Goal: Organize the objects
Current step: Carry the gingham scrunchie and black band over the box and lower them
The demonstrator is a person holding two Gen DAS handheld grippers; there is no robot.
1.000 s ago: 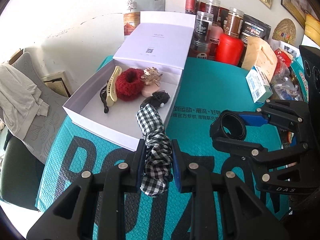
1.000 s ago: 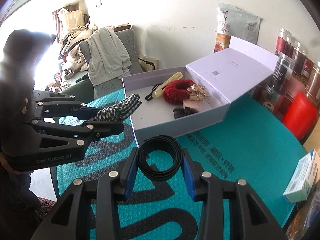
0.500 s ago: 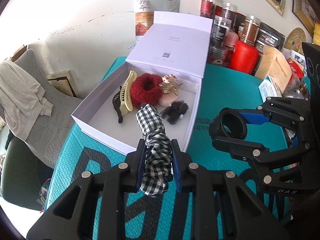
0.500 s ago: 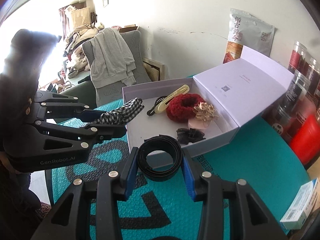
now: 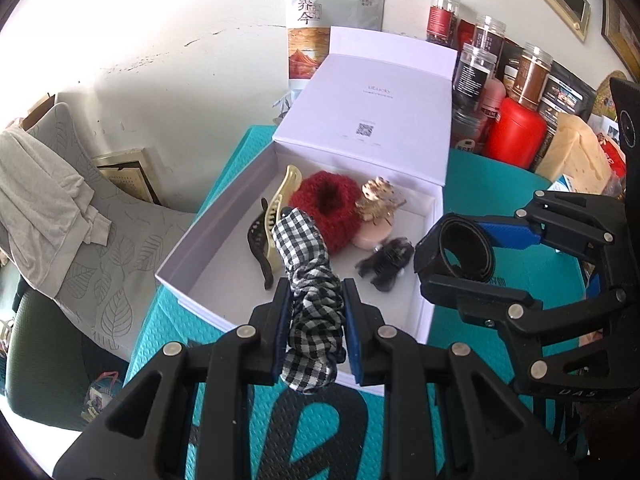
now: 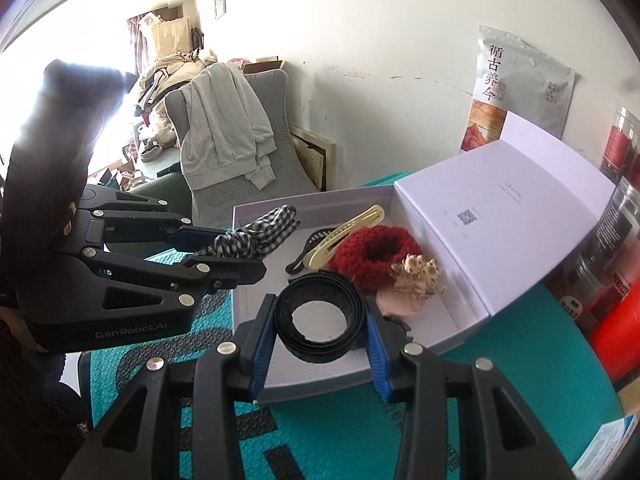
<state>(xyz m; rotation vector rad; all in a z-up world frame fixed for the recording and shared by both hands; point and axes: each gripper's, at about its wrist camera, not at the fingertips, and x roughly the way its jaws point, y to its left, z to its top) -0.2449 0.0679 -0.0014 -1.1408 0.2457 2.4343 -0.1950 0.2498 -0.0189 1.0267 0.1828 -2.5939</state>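
Black-and-white checked scrunchie (image 5: 310, 300), red scrunchie (image 5: 328, 210), white box (image 5: 224, 236).

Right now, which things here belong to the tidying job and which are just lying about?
Job:
- checked scrunchie in the left gripper
- black coiled band in the right gripper
- open white box holding the red knitted scrunchie, cream hair claw, gold clip

Lying about:
- jars
- red canister
- tea pouch
- chair with grey garment

**Cloth, card and plastic under daylight**

The checked scrunchie (image 5: 310, 300) is showing soft, crinkled cloth. The black band (image 6: 320, 318) is looking matt and woven. The white box (image 5: 224, 240) is showing smooth matt card. Inside it, the red scrunchie (image 5: 328, 210) is looking fuzzy and knitted, the cream clip (image 5: 280, 208) glossy plastic. The teal tabletop (image 5: 500, 184) cover is showing a dimpled texture.
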